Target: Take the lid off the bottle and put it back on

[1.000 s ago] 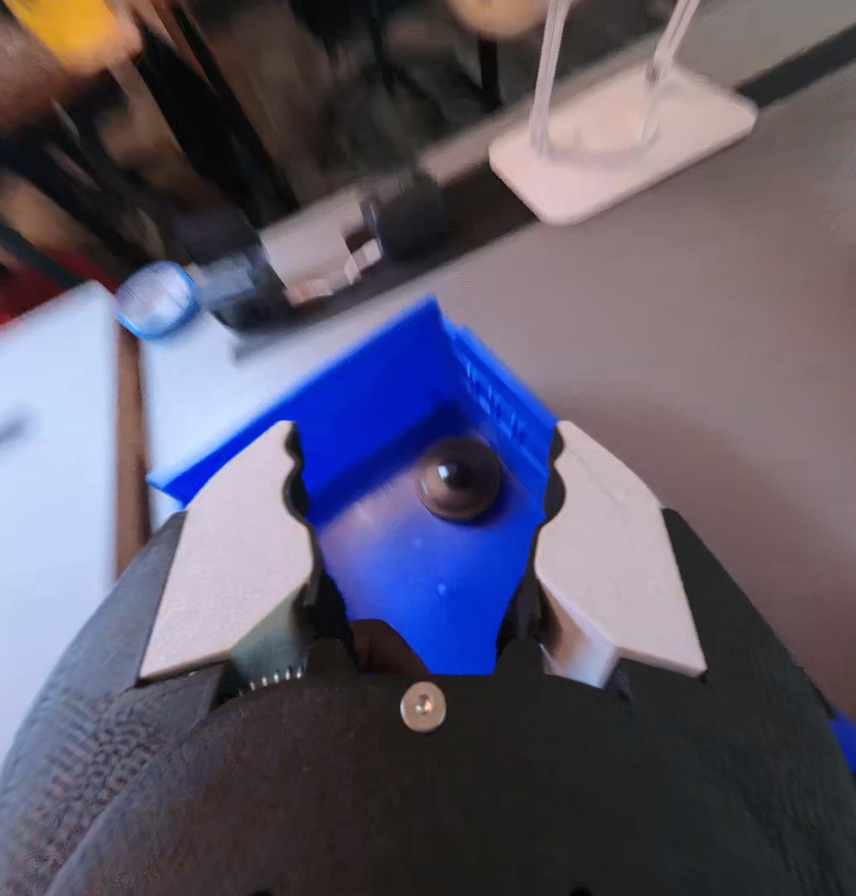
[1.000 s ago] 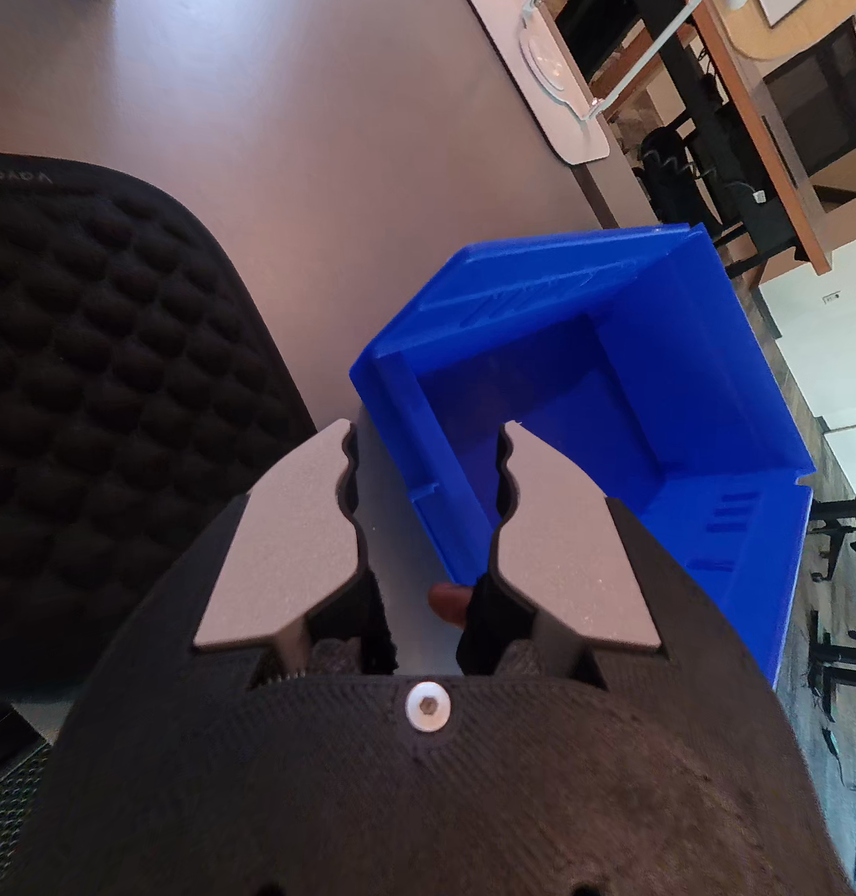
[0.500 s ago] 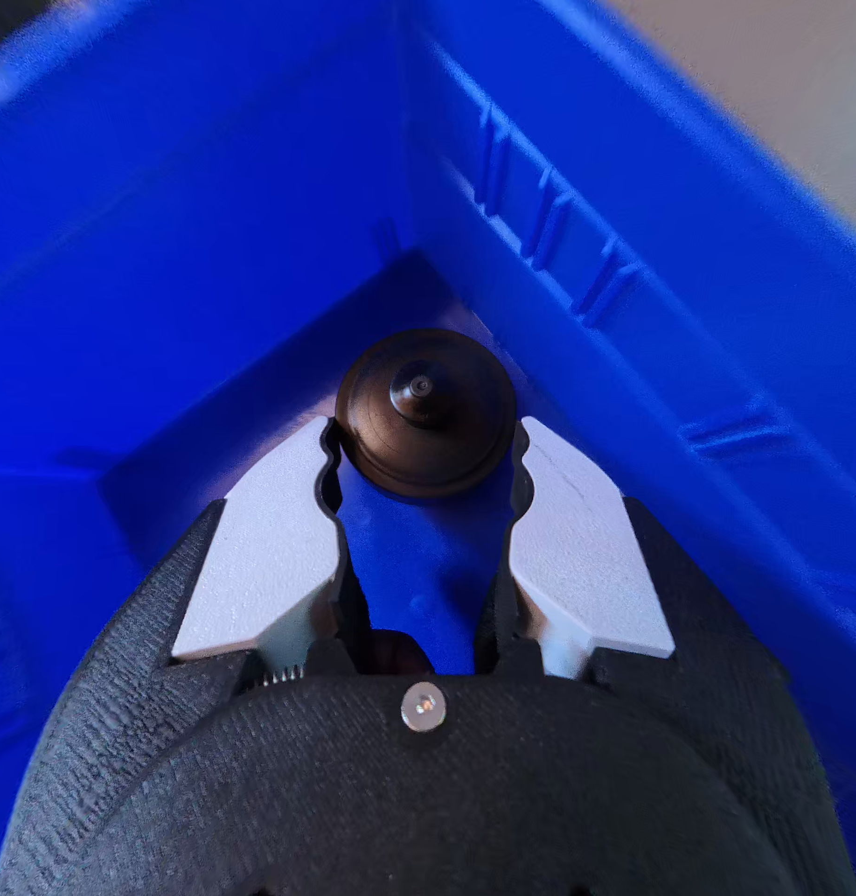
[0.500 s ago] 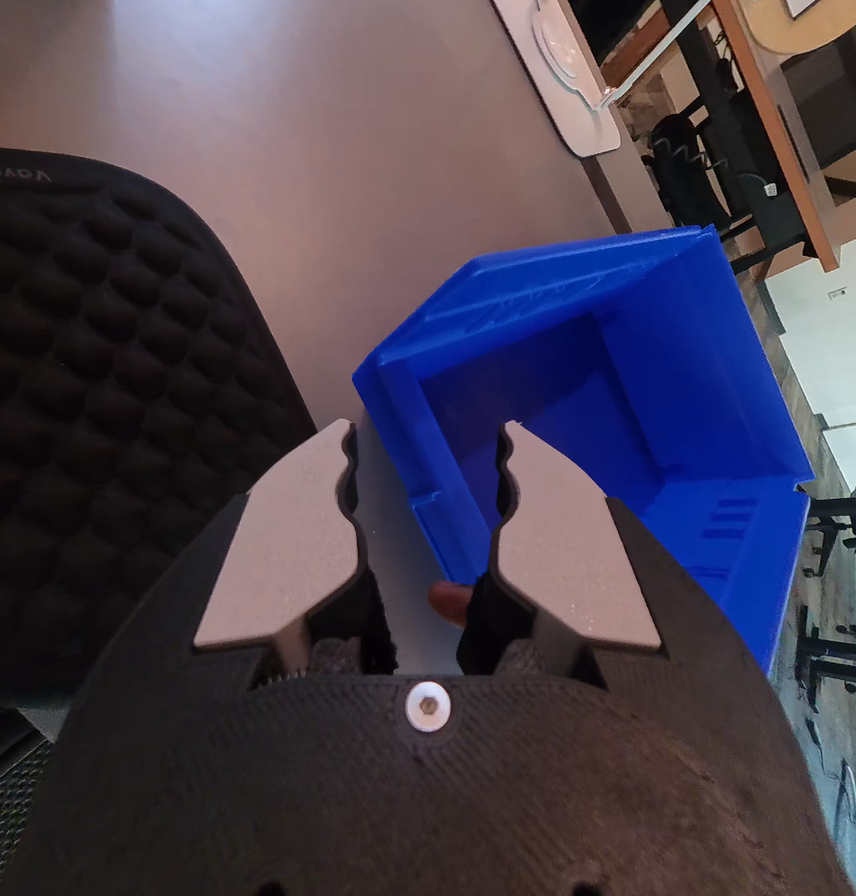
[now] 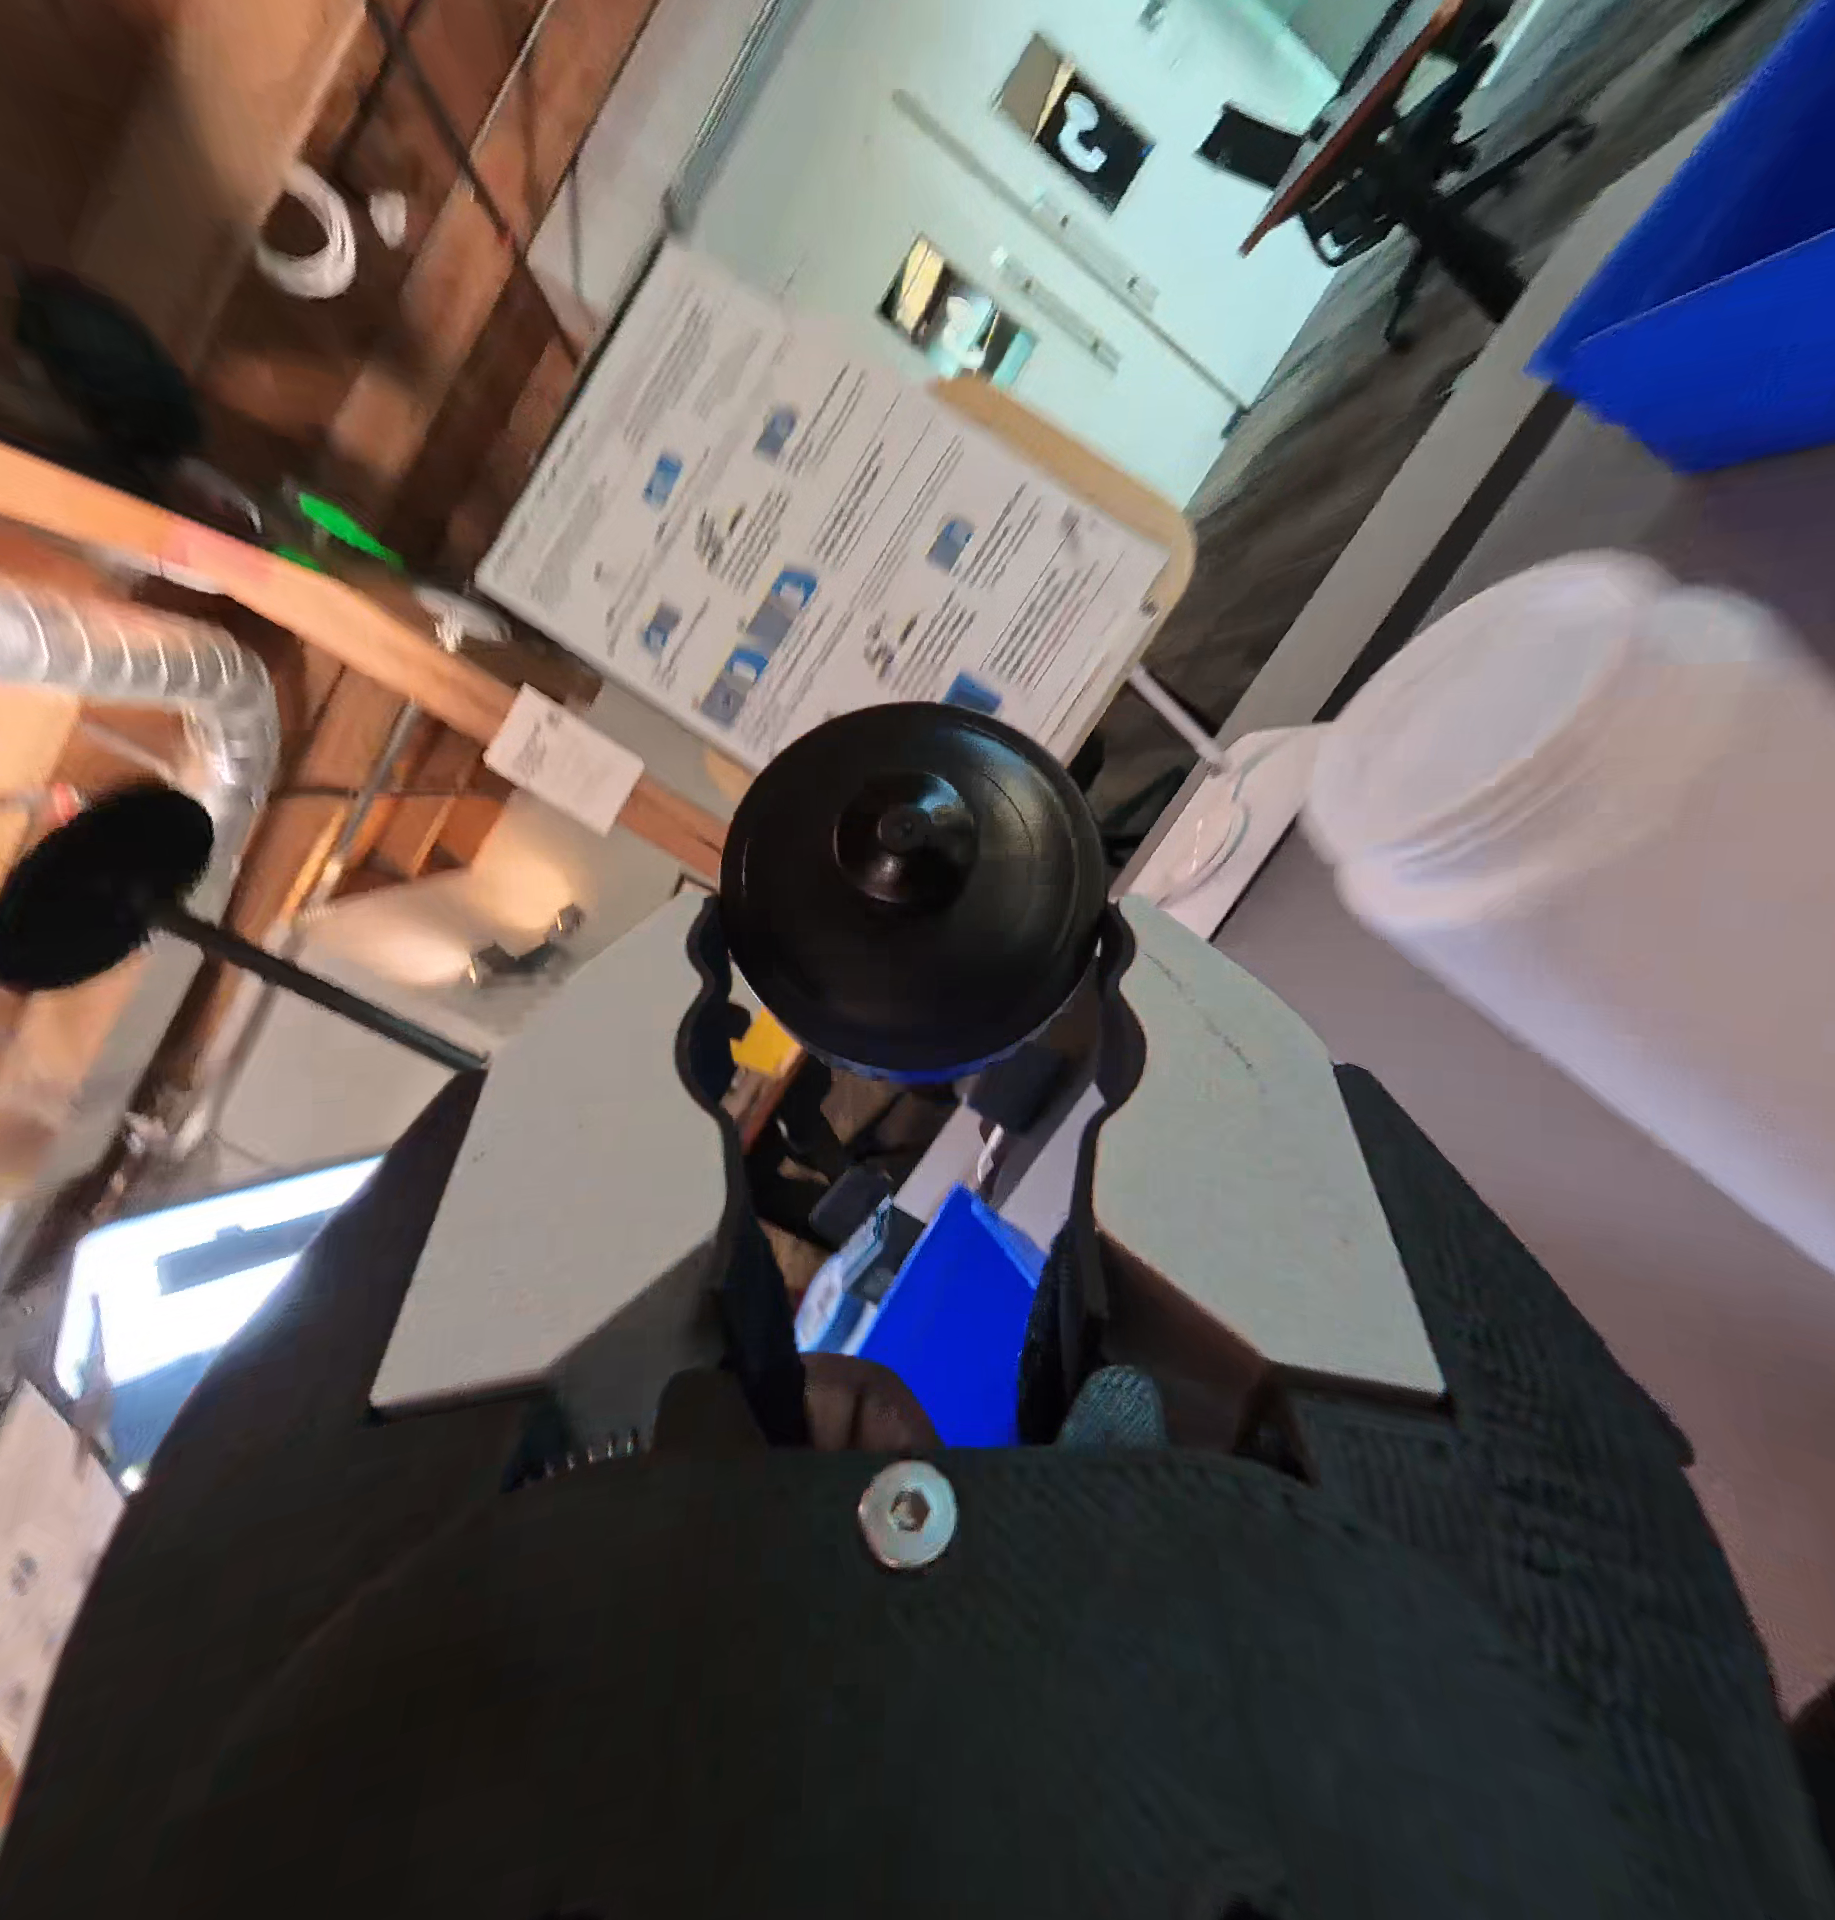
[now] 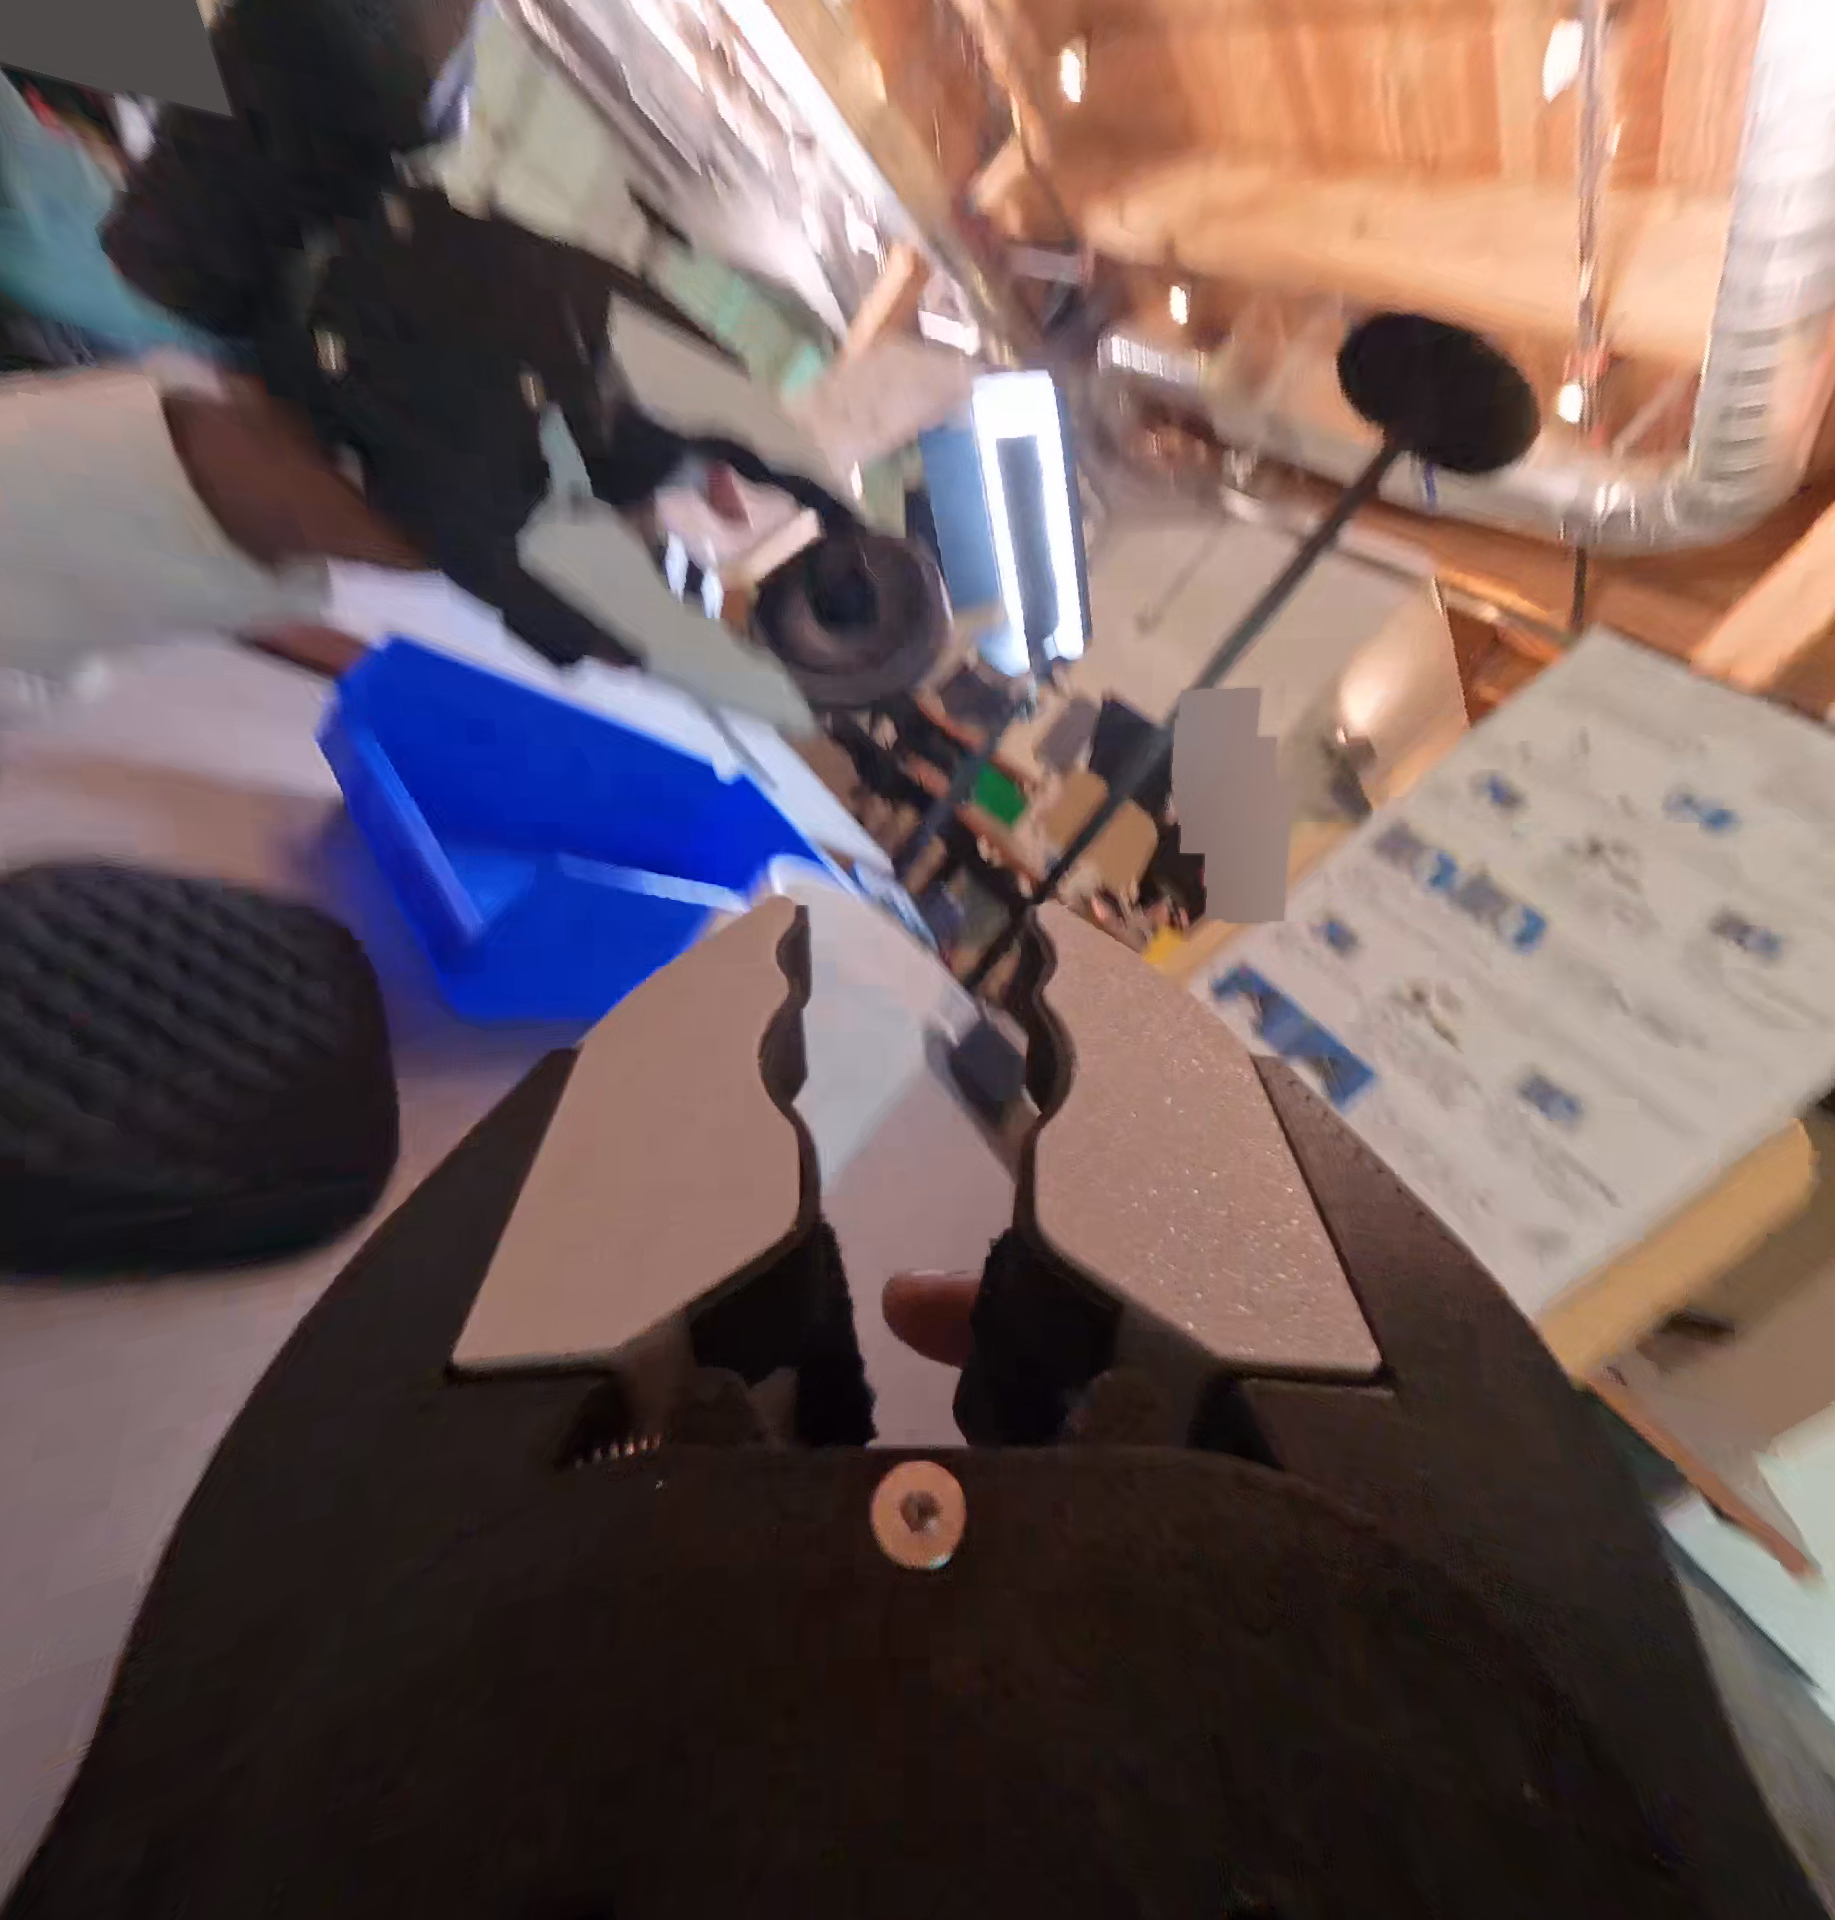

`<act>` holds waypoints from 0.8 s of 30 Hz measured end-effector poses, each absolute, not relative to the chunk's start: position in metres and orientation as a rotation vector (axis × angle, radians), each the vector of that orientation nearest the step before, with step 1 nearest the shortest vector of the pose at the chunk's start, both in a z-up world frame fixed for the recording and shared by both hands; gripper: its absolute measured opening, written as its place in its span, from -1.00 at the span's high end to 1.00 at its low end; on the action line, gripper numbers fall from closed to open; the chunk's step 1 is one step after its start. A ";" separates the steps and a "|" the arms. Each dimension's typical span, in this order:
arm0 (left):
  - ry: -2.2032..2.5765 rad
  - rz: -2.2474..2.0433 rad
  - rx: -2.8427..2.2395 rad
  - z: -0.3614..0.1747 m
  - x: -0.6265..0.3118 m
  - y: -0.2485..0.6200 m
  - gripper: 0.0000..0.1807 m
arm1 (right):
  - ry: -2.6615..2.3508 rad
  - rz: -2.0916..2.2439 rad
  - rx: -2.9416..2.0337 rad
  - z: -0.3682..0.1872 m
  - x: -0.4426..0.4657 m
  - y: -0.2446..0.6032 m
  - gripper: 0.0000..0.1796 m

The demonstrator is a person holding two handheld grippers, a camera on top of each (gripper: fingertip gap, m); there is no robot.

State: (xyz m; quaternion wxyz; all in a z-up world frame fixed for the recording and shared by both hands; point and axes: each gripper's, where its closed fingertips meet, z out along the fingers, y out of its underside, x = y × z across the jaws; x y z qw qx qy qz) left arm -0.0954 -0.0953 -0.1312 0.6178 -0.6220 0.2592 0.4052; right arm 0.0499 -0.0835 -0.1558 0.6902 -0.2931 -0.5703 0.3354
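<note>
the left gripper (image 5: 908, 971) has its fingers (image 5: 591, 1153) closed on the black lid (image 5: 908, 894), held up off the surface (image 5: 1578, 1226). a translucent white bottle (image 5: 1599, 790), blurred, stands on the surface. the right gripper (image 6: 918, 987) holds nothing, fingers (image 6: 664, 1153) partly apart, near a blue bin (image 6: 539, 821).

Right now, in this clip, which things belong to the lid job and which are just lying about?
Part of the job:
- bottle with its black lid, held in the left gripper
- right gripper, jaws apart, holding nothing

Just lying about:
- blue bin
- black cushion
- white plastic jar
- poster board
</note>
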 end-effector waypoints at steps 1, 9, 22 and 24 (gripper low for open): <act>0.644 0.952 -1.407 -0.129 -0.078 -0.097 0.25 | -1.270 0.797 -0.611 -0.144 0.041 -0.098 0.58; 0.852 1.046 -1.351 -0.142 -0.021 -0.093 0.25 | -1.336 0.672 -0.507 -0.129 -0.004 -0.118 0.59; 0.458 0.076 -1.394 -0.156 -0.016 -0.091 -0.36 | -1.626 0.757 -0.676 -0.122 0.003 -0.081 0.75; 0.357 -0.131 -1.450 -0.183 -0.018 -0.077 -0.48 | -1.725 0.865 -0.764 -0.121 0.002 -0.071 0.75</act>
